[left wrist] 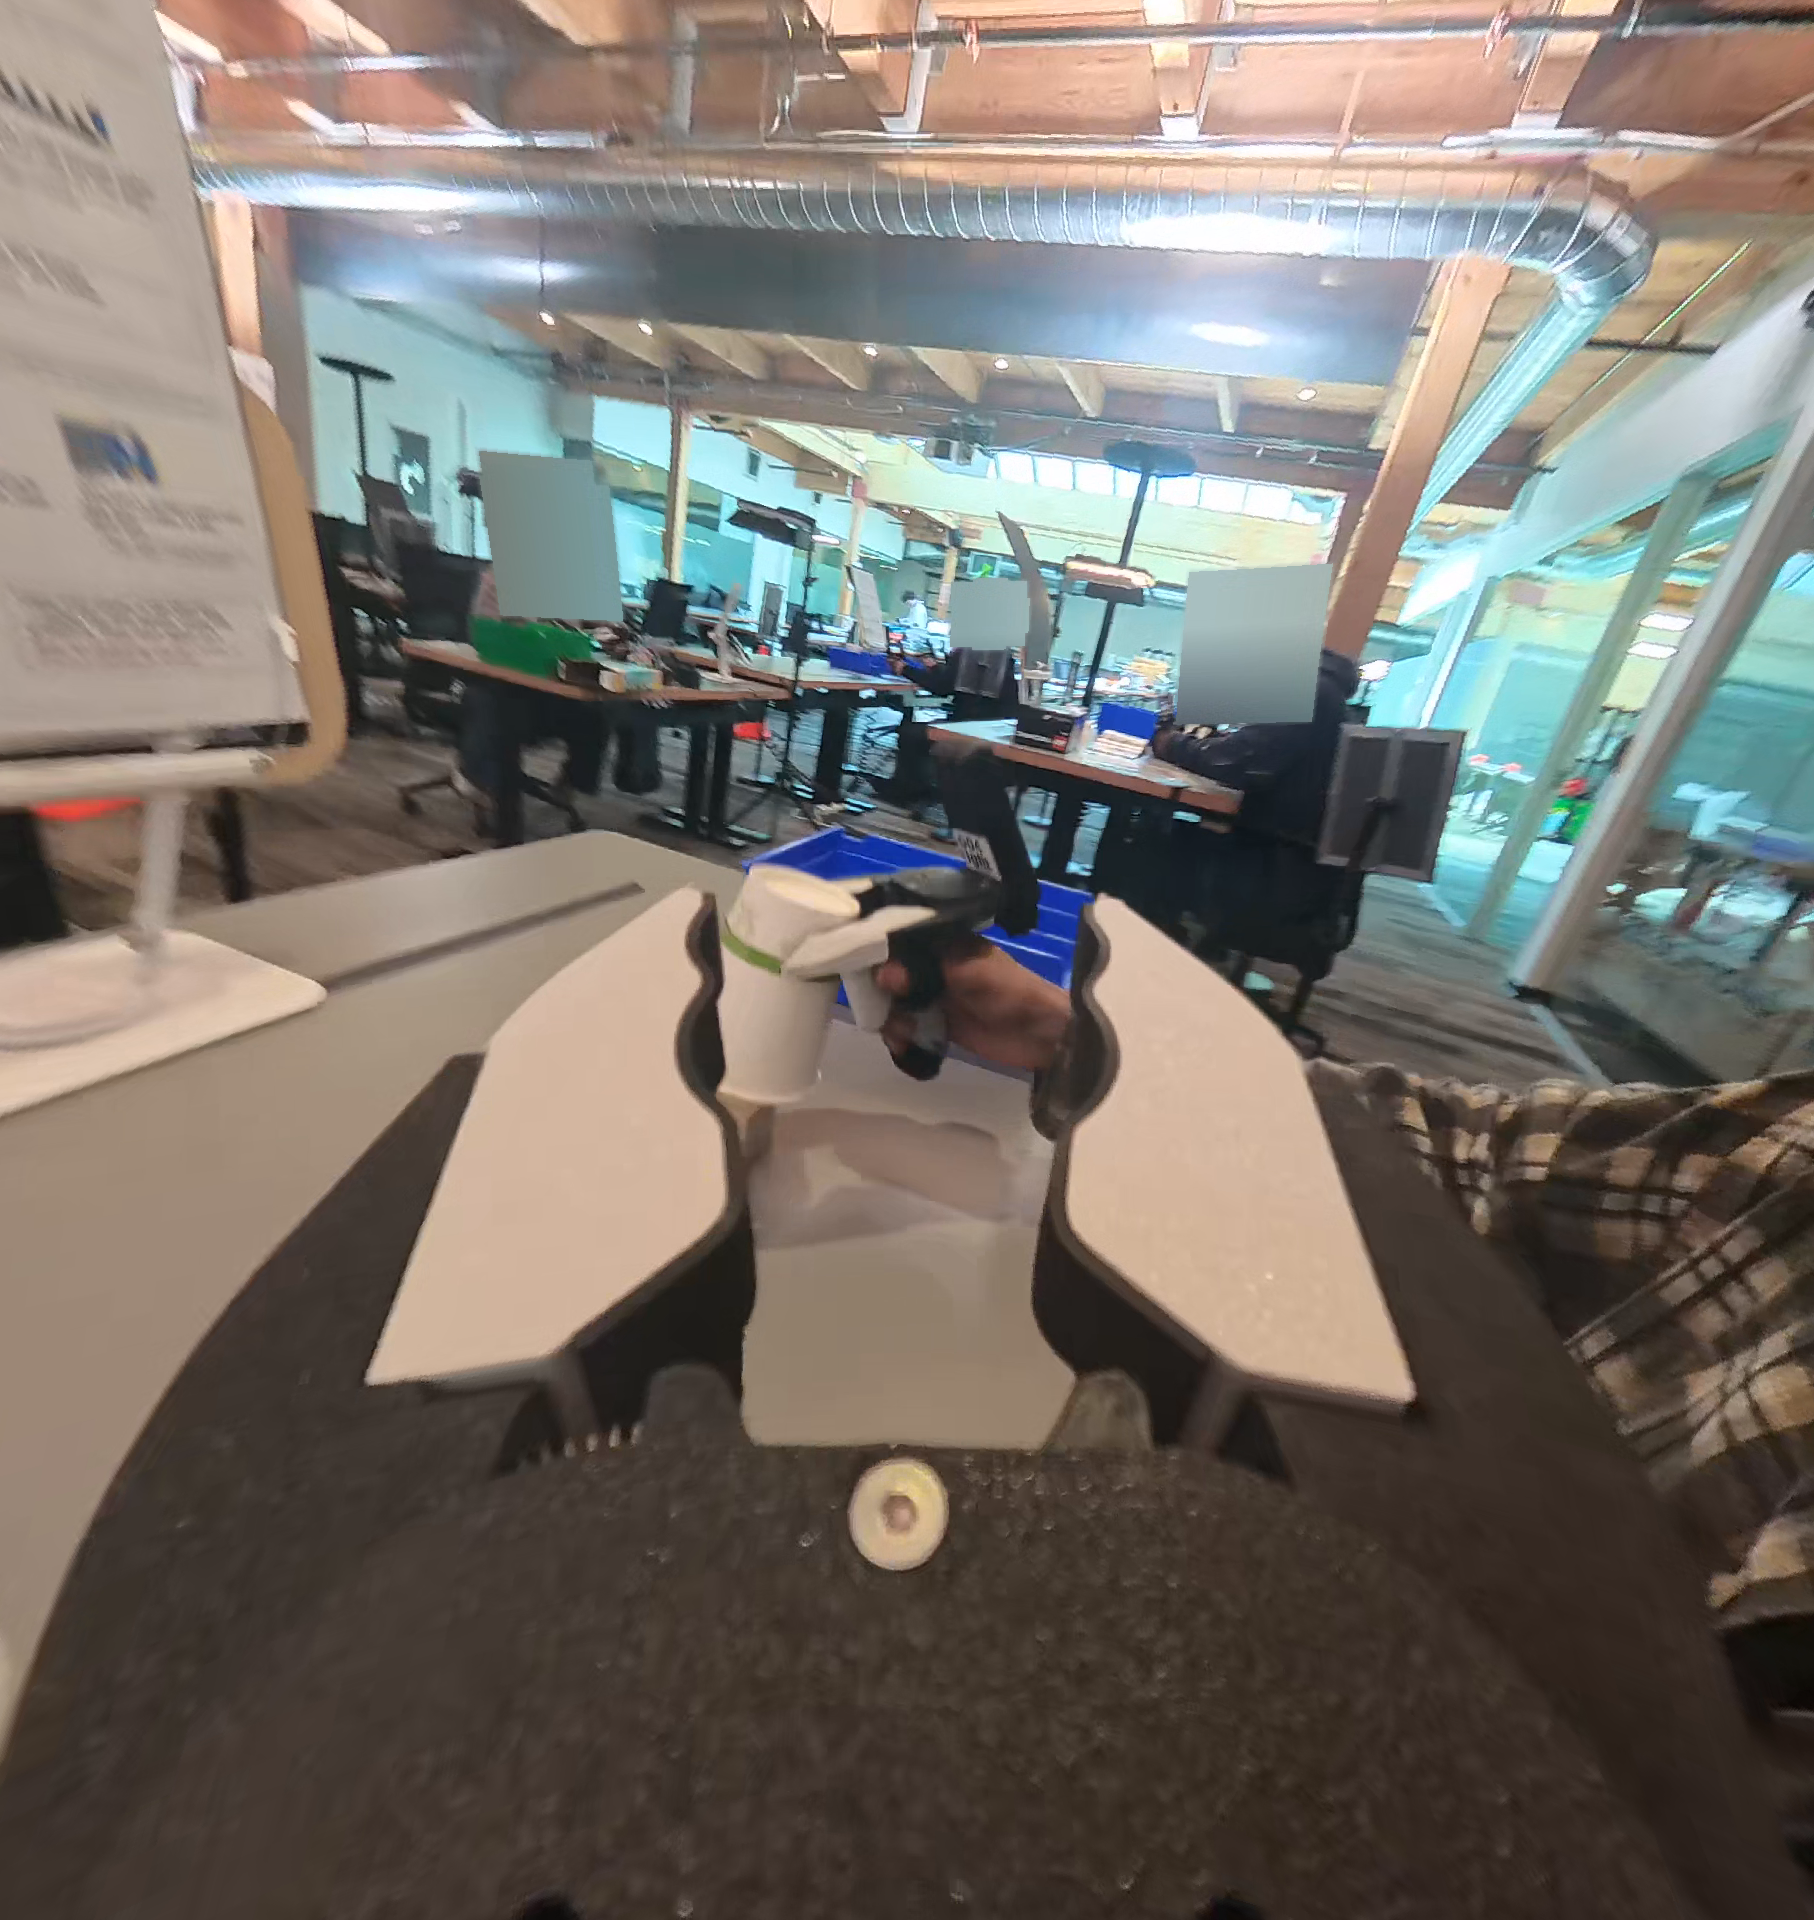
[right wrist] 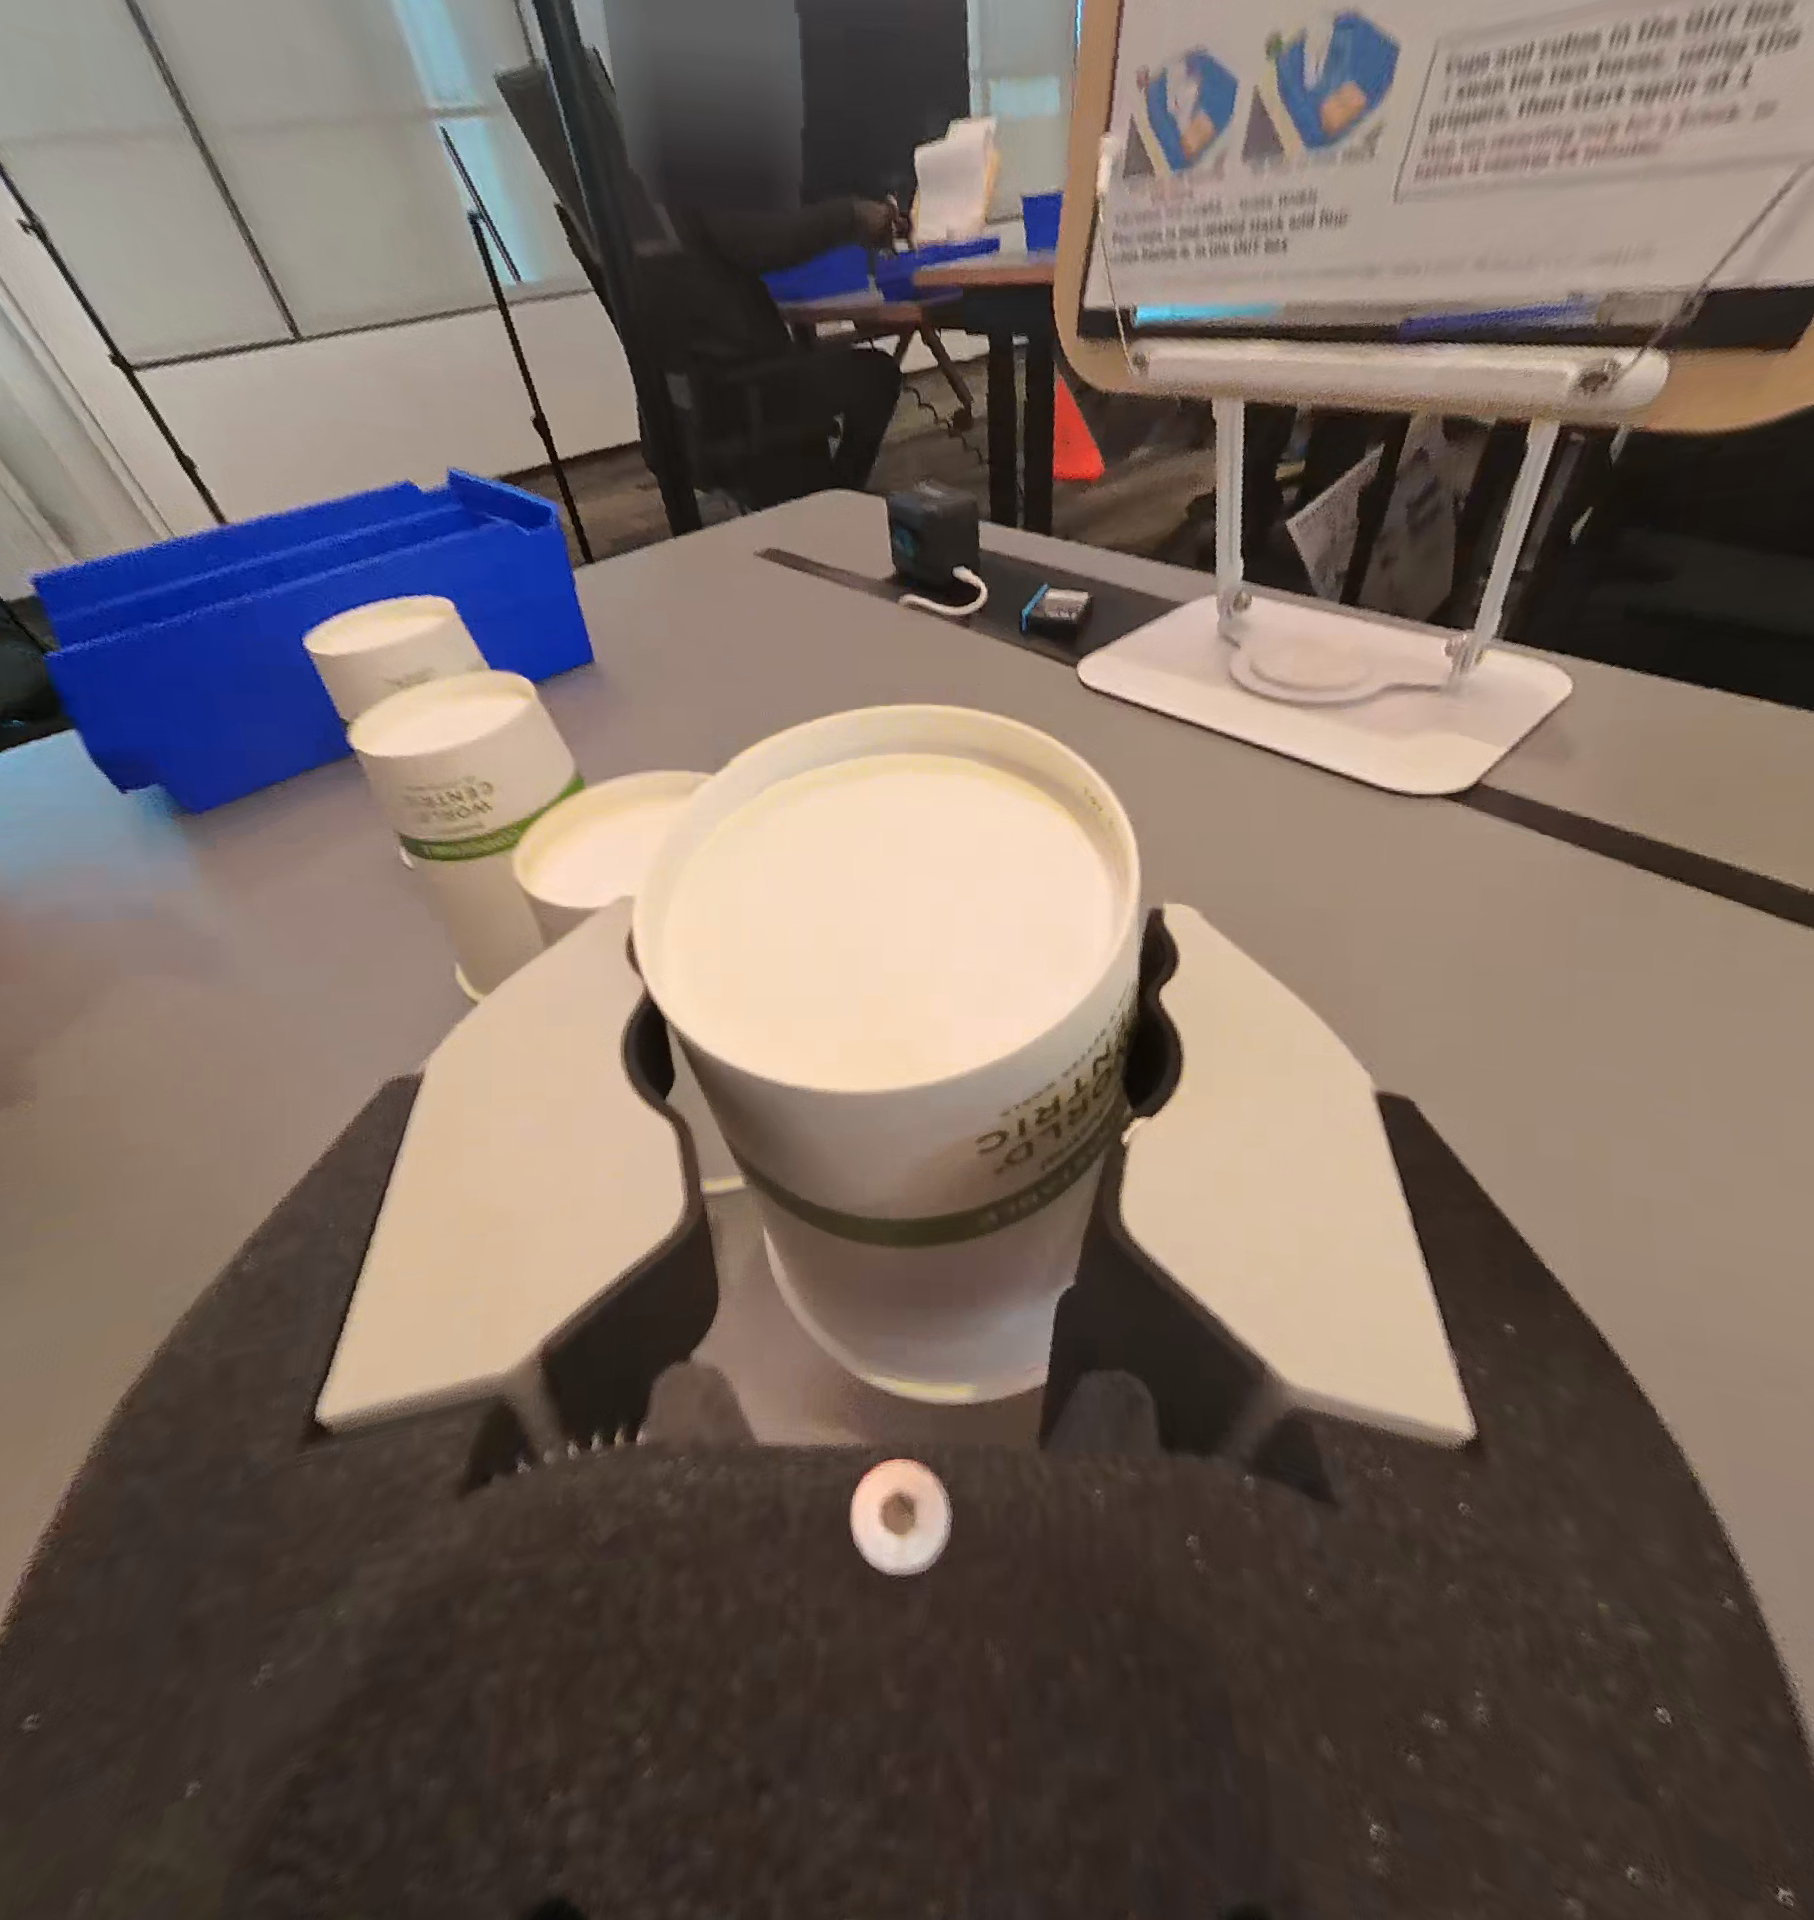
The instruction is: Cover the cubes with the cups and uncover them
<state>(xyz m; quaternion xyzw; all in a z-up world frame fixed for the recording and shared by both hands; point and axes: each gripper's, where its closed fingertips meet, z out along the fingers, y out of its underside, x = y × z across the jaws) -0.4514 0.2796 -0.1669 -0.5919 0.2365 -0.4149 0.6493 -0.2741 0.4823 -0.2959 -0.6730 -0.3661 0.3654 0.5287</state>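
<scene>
The right gripper is squeezing a white paper cup with a green band. The cup is upside down, so its flat bottom points up and its open mouth points down at the grey worktop. It stands tall, a little tipped. Three more paper cups sit upside down on the worktop in a row toward 10 o'clock: a near one just behind the held cup, a middle one and a far one. That makes four cups in all. I cannot see any cubes. A blue bin sits at the worktop's far edge at 10 o'clock, past the cups, and I cannot see what is inside it. A white stand with a printed sheet is at 2 o'clock, and a small black camera sits at 12 o'clock. In the left wrist view, the left gripper has its fingers spread apart with nothing between them. Farther off at 12 o'clock in that view, the other gripper holds the same cup up above the worktop, tipped. A plaid sleeve is at 3 o'clock.
</scene>
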